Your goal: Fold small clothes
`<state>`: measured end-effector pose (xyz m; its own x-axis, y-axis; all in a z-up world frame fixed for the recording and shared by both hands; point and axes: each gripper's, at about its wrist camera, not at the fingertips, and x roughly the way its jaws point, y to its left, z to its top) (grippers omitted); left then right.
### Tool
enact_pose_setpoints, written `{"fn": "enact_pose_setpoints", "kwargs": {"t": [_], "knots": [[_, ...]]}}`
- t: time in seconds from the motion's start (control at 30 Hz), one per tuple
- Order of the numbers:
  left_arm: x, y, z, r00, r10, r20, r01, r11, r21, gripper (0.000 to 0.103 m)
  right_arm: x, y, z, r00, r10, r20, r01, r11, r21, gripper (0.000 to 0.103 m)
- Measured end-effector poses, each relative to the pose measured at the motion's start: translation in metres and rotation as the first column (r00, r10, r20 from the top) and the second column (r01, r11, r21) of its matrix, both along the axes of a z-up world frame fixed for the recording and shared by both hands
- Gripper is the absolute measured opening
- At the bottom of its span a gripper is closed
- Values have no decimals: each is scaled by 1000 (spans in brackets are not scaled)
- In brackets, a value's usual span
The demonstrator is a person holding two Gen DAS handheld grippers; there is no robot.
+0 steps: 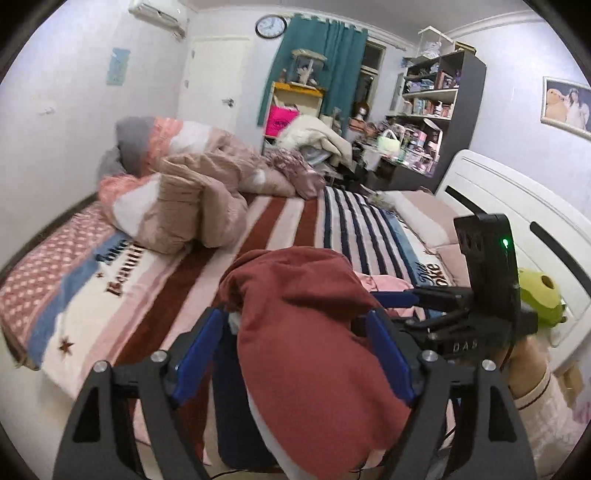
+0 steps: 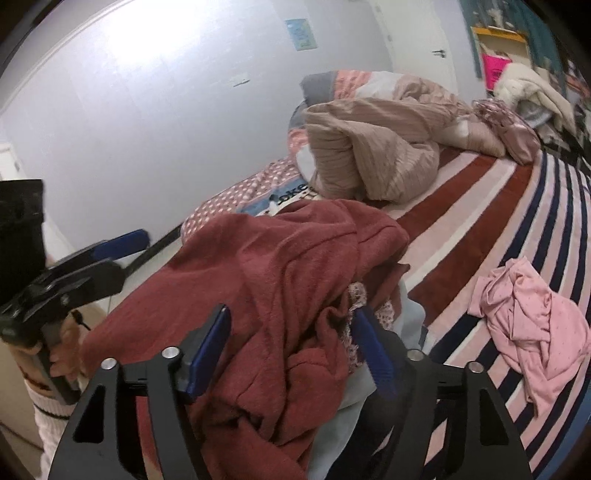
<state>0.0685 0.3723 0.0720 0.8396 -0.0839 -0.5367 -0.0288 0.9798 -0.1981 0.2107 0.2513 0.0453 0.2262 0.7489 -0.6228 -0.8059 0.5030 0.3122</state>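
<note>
Right in front of you, the dark red garment (image 1: 314, 350) lies heaped at the near edge of the bed (image 1: 280, 218), bulging up between both pairs of blue pads. Your left gripper (image 1: 295, 332) has its jaws spread, cloth lying between them but not pinched. Same story on your right gripper (image 2: 291, 332): jaws spread, red folds bunched in the gap, a scrap of patterned lace (image 2: 356, 295) peeking out by the right pad. The heap blocks your view of whatever sits under it; something pale blue (image 2: 340, 435) shows below, hard to make out. Off to your right, a crumpled pink garment (image 2: 528, 328) lies apart on the striped blanket. Further back, a bundled beige duvet (image 1: 192, 206) crowds the middle of the bed. Beyond that, a cluttered shelf unit (image 1: 432, 110), a teal curtain (image 1: 328, 59) and a wall clock (image 1: 270, 26). A green plush toy (image 1: 541, 295) is half hidden behind your right gripper's body.
</note>
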Motion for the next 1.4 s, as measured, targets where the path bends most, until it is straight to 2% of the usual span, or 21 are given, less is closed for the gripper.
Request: {"fn": "enact_pose_setpoints", "kwargs": {"t": [0.13, 0.4, 0.63, 0.7, 0.9, 1.0, 1.13, 1.17, 1.23, 1.4], "knots": [[-31, -19, 3, 997, -2, 82, 3, 1000, -7, 79, -10, -14, 5, 1000, 6, 30, -6, 1000, 27, 73], [-50, -62, 4, 986, 11, 166, -18, 999, 43, 83, -36, -67, 8, 997, -22, 71, 15, 995, 102, 77], [-46, -119, -9, 980, -3, 197, -14, 996, 86, 84, -62, -146, -10, 993, -103, 50, 92, 980, 178, 78], [-43, -138, -15, 980, -6, 200, -11, 997, 83, 84, -72, -172, -15, 985, -151, 78, 134, 974, 184, 78], [-37, -200, -29, 972, -19, 235, -6, 995, 104, 86, -104, -250, -31, 937, -311, 157, 284, 943, 176, 78], [-37, -230, -33, 959, -6, 283, -34, 990, 136, 100, -121, -291, -34, 889, -408, 210, 373, 909, 185, 78], [-37, -259, -38, 938, 29, 346, -92, 982, 168, 102, -142, -329, -35, 822, -501, 270, 460, 864, 205, 79], [-38, -266, -40, 933, 37, 359, -105, 979, 172, 102, -150, -339, -36, 800, -525, 290, 482, 851, 210, 80], [-38, -276, -44, 925, 49, 376, -124, 976, 180, 102, -161, -353, -37, 768, -556, 317, 511, 831, 220, 90], [-36, -297, -54, 922, 35, 385, -123, 971, 206, 102, -183, -374, -40, 712, -598, 369, 551, 801, 235, 97]]}}
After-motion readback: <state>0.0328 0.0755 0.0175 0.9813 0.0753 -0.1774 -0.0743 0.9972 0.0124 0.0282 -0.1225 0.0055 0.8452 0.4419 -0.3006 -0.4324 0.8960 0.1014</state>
